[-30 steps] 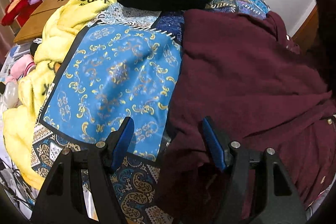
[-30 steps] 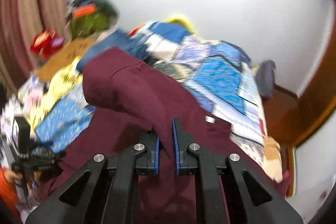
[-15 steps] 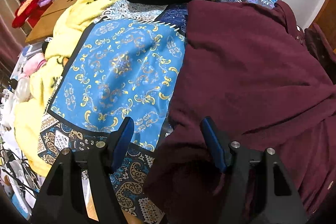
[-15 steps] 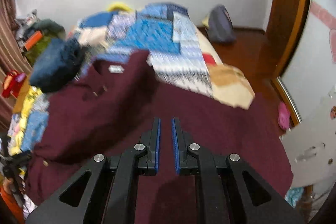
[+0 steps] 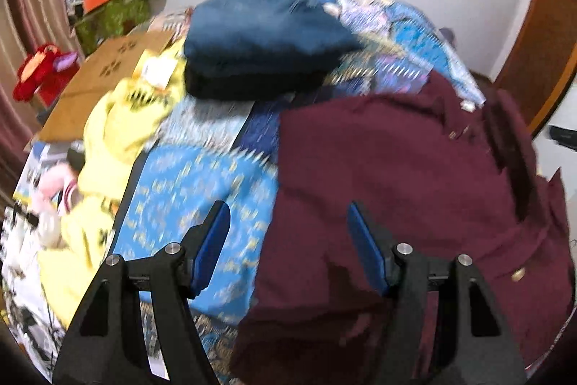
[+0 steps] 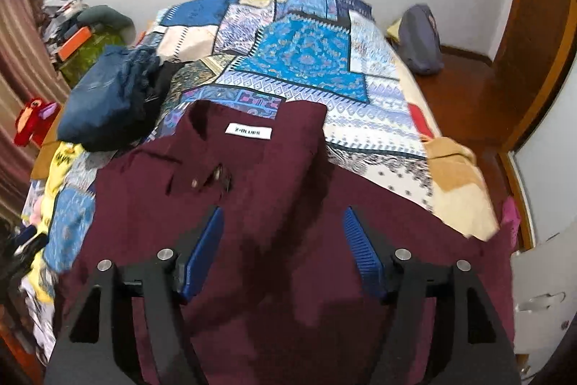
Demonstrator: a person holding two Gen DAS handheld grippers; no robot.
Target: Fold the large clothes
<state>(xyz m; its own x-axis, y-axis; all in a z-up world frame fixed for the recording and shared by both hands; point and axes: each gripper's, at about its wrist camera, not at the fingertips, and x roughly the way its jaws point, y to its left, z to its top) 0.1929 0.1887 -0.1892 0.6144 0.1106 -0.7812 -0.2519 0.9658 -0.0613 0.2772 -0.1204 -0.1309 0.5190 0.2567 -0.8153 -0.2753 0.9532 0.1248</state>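
Right gripper (image 6: 283, 237) over the maroon shirt (image 6: 274, 204) – my jaws are opening, blue pads apart, no fabric pinched between them, cloth only lies below. Left gripper (image 5: 288, 237) also parted, nothing in it; it hangs over the shirt's left edge where maroon meets the blue-and-gold patch of the bedspread (image 5: 194, 190)

Shirt lies spread on the bed, covering the near part of it and hanging off the near right corner. Collar end is away from me, white label (image 6: 247, 131) facing up, buttons (image 6: 194, 183) just below it at the placket. In the right wrist view a fold runs down the right side of the body, with more maroon lying flat beyond it

Past the shirt, on the left – a stack of folded dark blue and black clothes (image 6: 108, 100), touching the yellow garment (image 5: 119, 121) that trails down the bed's left side. A tan cloth (image 6: 454, 161) sits on the right edge of the bedspread

Farther out: grey bag (image 6: 422, 42) on the wooden floor by the wall, red toy (image 5: 43, 71) and cardboard box (image 5: 104, 85) at left. Left wrist view is motion-blurred
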